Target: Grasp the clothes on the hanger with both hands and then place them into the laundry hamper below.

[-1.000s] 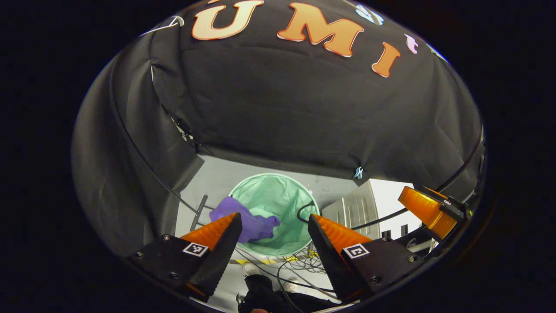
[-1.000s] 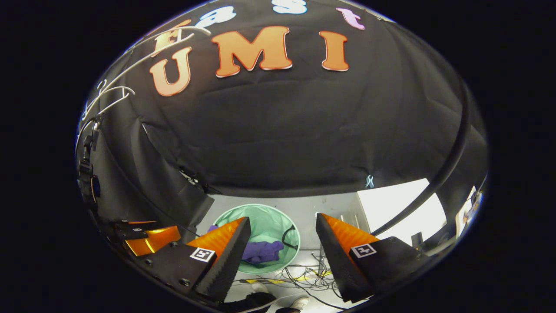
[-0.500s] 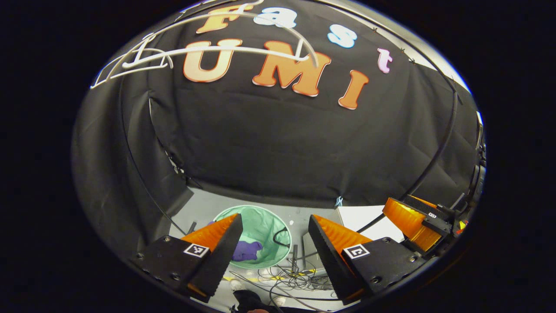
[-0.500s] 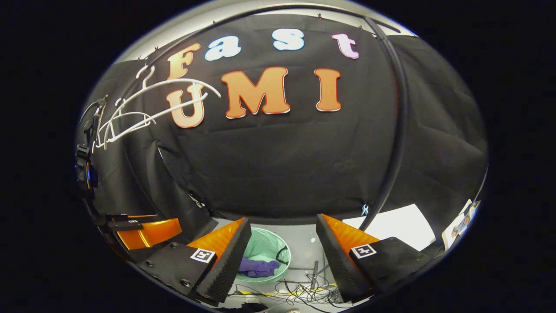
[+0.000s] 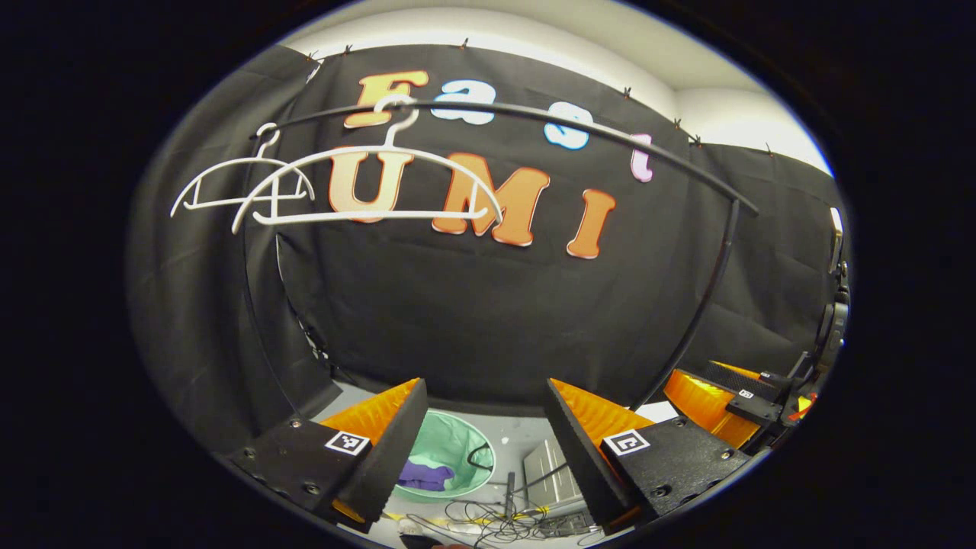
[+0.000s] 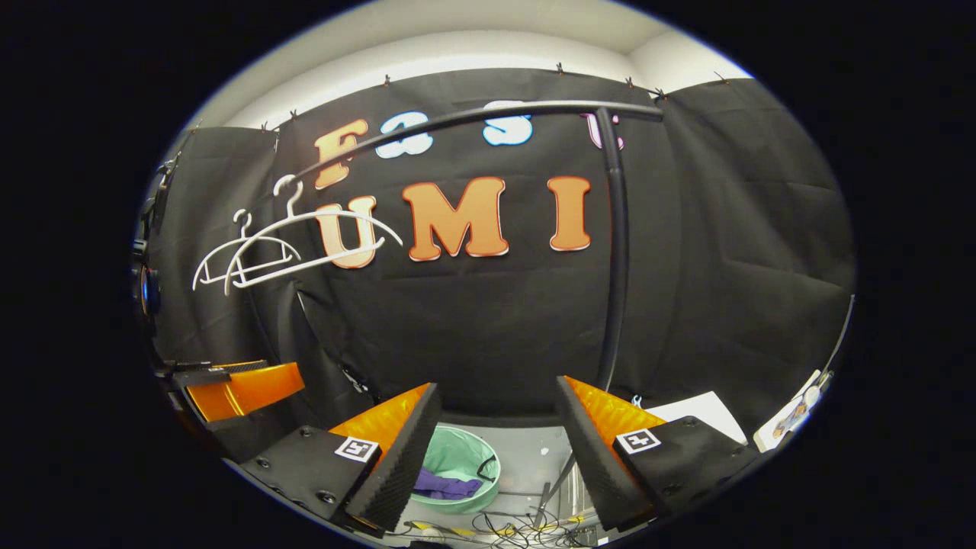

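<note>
A purple garment lies inside the mint-green laundry hamper on the floor, far below both grippers; the right gripper view shows the garment and hamper too. Two bare white hangers hang from the black rail at upper left, also the hangers in the right gripper view. My left gripper is open with nothing between its fingers. My right gripper is open too and holds nothing. Each view catches the other gripper at its edge, right gripper and left gripper.
The rail's black upright comes down just right of the hamper. Loose cables lie tangled on the grey floor in front of it. A grey cabinet stands beside the hamper. White sheets lie at the right.
Both grippers have risen and tilted upward. The hamper with the purple garment has shrunk toward the bottom, and the rail and bare hangers have come into view. Both stay open.
</note>
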### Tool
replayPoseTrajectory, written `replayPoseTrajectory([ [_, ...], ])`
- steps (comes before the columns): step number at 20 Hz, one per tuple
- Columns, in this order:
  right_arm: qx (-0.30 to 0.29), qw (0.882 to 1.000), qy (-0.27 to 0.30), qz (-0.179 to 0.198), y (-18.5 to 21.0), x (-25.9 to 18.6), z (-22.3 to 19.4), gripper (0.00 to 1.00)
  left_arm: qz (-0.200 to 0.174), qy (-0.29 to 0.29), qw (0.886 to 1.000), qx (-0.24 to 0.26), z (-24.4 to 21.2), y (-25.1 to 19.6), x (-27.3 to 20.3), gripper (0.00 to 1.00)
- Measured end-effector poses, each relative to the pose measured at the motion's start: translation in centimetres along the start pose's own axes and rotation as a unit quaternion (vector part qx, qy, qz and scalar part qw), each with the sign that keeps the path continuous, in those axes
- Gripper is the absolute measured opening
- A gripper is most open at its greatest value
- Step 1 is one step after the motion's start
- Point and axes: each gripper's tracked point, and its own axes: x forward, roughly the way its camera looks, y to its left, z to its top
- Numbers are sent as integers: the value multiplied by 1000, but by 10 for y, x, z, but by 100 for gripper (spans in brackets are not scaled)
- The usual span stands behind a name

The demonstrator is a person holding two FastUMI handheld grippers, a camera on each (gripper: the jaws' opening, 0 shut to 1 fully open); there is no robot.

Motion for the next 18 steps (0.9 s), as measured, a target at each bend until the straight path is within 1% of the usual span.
replayPoseTrajectory([
  [1, -1, 1000, -10, 3, -2, -6, 7, 98, 2, -18, 1000, 4, 11, -2, -14, 98],
  [2, 0, 1000, -19, 3, -3, -15, 14, 98, 5, -33, 999, 8, 21, -3, -25, 95],
  [3, 0, 1000, -27, 4, -6, -24, 18, 98, 8, -46, 999, 13, 29, -5, -33, 94],
  [6, 2, 998, -55, 3, -13, -39, 38, 98, 21, -83, 996, 25, 49, -3, -46, 93],
  [8, -4, 997, -71, -2, -20, -47, 49, 96, 30, -99, 994, 29, 61, 5, -50, 93],
  [11, -10, 996, -90, -7, -20, -48, 62, 93, 40, -122, 991, 37, 80, 21, -61, 92],
  [16, -7, 994, -112, -19, -7, -39, 76, 89, 44, -159, 985, 40, 110, 43, -59, 92],
  [17, -9, 993, -115, -20, -4, -38, 78, 100, 42, -165, 985, 36, 113, 48, -57, 92],
  [18, -9, 993, -118, -23, -1, -35, 80, 100, 39, -170, 984, 34, 117, 51, -56, 95],
])
